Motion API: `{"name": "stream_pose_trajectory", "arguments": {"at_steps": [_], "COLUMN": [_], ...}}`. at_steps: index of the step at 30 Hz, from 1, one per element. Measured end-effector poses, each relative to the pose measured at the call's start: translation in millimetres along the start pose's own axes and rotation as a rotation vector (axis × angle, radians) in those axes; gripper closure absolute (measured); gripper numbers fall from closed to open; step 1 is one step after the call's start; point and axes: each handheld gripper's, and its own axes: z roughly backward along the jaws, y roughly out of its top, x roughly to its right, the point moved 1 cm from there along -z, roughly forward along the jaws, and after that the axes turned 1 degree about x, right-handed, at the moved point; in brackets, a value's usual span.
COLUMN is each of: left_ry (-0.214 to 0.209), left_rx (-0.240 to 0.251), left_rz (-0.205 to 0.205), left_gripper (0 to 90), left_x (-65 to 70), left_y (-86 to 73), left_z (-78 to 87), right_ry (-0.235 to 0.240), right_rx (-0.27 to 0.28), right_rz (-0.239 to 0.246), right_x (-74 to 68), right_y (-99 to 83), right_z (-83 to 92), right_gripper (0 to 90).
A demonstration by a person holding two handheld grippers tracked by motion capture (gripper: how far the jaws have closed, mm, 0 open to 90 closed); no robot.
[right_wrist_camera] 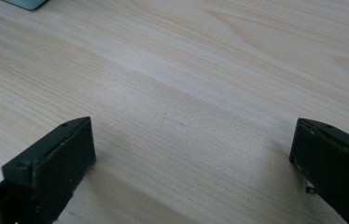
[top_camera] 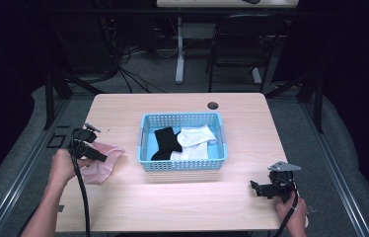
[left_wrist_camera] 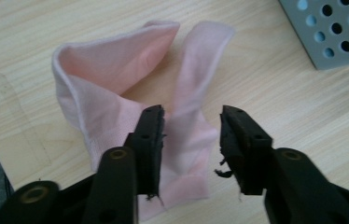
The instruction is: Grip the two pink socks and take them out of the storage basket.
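On the pale wooden table point(top_camera: 123, 106) you are lowering your partly open left gripper point(left_wrist_camera: 191, 140) over the crumpled pink cotton sock point(left_wrist_camera: 116, 84) left of the blue perforated plastic basket point(top_camera: 182, 165), its jaws straddling one fold, while your wide-open right gripper point(top_camera: 264, 190) is waiting farther off.

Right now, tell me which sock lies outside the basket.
The pink sock: it lies on the table left of the blue basket, under the left hand-held gripper. The black sock and white sock lie inside the basket.

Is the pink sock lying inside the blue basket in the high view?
No, the pink sock lies on the table to the left of the blue basket, outside its wall.
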Motion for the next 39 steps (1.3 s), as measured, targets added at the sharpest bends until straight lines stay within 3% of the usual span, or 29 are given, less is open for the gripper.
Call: {"name": "stream_pose_trajectory", "arguments": {"at_steps": [11, 21, 29, 34, 39], "left_ry": [0.027, 0.063, 0.086, 0.103, 0.122], "left_rx": [0.103, 0.148, 0.158, 0.159, 0.196], "left_rz": [0.023, 0.077, 0.102, 0.146, 0.174], "left_gripper": [30.6, 4.2, 0.2, 0.0, 0.0], "left_x": [5.1, 5.8, 5.6, 1.9, 0.3], "left_y": [-27.1, -62.0, -87.4, -106.1, -120.2], "left_z": [23.8, 23.9, 8.7, -6.4, -20.7], "right_ry": [0.0, 0.001, 0.0, 0.0, 0.0], "right_rx": [0.0, 0.0, 0.0, 0.0, 0.0], "right_rz": [0.0, 0.0, 0.0, 0.0, 0.0], "right_x": [0.0, 0.0, 0.0, 0.0, 0.0], "right_y": [0.0, 0.0, 0.0, 0.0, 0.0], "right_z": [0.0, 0.0, 0.0, 0.0, 0.0], "right_gripper": [0.0, 0.0, 0.0, 0.0, 0.0]}}
